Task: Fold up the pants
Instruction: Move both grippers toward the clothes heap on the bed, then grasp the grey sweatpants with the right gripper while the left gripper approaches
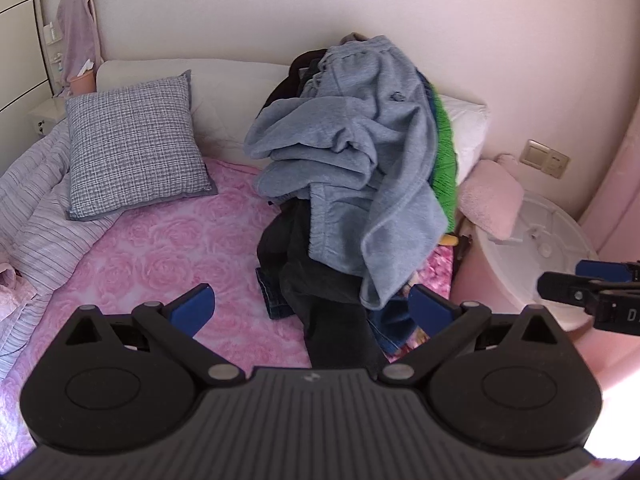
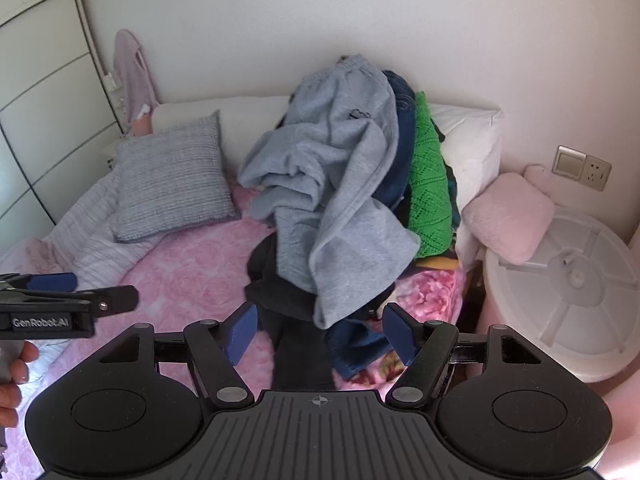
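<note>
Hovering wide open and empty, the left gripper [image 1: 312,308] and right gripper [image 2: 320,334] are facing the grey sweatpants [image 1: 360,168] heaped at twelve o'clock, judging that next comes pulling them free.

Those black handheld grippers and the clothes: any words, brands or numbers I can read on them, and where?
"GenRobot.AI": white lettering on the side of the left gripper, in the right wrist view.
"D": a cut-off fragment on the side of the right gripper, unreadable beyond that.
Dark emblem on the grey sweatpants: too blurred to read.
</note>
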